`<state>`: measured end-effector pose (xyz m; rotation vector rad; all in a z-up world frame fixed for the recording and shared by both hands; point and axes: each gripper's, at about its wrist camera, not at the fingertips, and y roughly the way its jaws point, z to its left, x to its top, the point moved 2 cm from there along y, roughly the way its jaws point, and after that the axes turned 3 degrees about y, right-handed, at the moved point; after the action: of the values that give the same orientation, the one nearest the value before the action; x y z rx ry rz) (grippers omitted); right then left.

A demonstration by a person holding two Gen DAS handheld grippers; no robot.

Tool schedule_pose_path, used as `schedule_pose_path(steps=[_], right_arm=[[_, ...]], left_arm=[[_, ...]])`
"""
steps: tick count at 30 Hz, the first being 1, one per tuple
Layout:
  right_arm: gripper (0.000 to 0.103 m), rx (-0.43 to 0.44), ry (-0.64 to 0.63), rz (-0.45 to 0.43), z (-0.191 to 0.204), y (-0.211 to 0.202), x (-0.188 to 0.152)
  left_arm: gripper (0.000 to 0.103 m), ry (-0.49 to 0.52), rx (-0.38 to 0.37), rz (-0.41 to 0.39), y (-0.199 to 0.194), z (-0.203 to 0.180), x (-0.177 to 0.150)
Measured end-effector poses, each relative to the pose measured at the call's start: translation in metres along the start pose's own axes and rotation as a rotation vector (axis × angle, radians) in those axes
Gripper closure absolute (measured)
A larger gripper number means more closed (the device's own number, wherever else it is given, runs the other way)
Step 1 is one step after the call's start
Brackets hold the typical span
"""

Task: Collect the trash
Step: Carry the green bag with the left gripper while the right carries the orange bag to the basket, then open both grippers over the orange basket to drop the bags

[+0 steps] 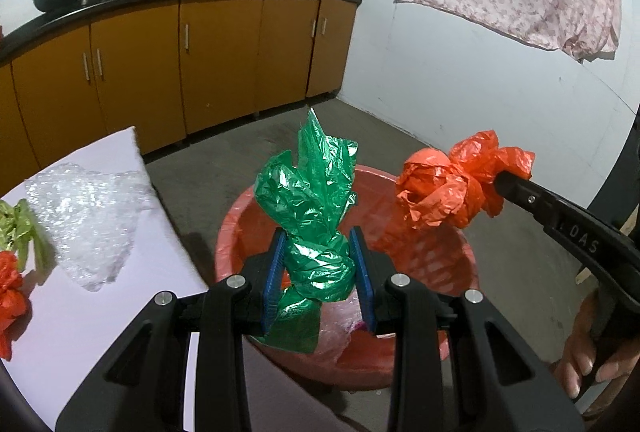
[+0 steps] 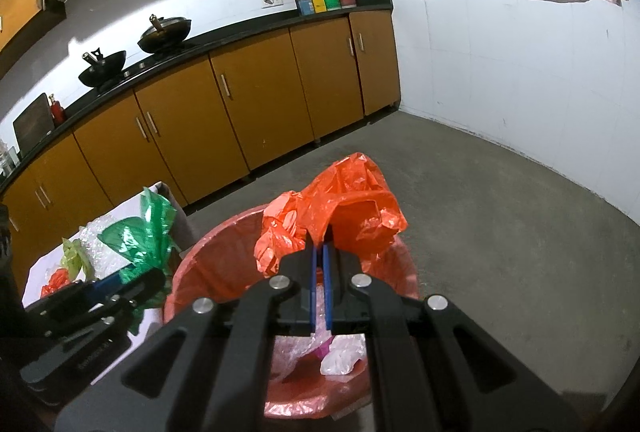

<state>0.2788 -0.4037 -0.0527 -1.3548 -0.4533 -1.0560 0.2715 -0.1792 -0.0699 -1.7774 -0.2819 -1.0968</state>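
My left gripper (image 1: 320, 252) is shut on a crumpled green plastic bag (image 1: 316, 188) and holds it above the near rim of a red basin (image 1: 460, 264). My right gripper (image 2: 320, 244) is shut on a crumpled orange plastic bag (image 2: 340, 208), also seen in the left wrist view (image 1: 452, 184), and holds it above the basin (image 2: 200, 264). The basin holds clear and pink plastic scraps (image 2: 340, 356). The green bag also shows at the left of the right wrist view (image 2: 140, 236).
A white table (image 1: 132, 296) stands left of the basin with bubble wrap (image 1: 88, 220), a light green bag (image 1: 20, 228) and another orange bag (image 1: 10, 292) on it. Orange kitchen cabinets (image 1: 220, 60) run along the back. Grey floor (image 2: 500, 212) lies to the right.
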Motion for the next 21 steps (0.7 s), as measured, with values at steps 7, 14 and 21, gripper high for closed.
schedule_pose_path(steps=[7,14,21], right_arm=[[0.090,0.014,0.014,0.012,-0.006,0.008,-0.003],[0.072,-0.019,0.031,0.013,-0.015,0.007,-0.009],[0.051,0.000,-0.031,-0.009,0.007,0.001,-0.012]], left_arm=[[0.053,-0.006,-0.019,0.047,0.015,-0.005,-0.006],[0.047,-0.054,0.027,0.051,0.002,0.018,-0.017],[0.032,-0.063,0.159,-0.017,-0.043,0.055,-0.030]])
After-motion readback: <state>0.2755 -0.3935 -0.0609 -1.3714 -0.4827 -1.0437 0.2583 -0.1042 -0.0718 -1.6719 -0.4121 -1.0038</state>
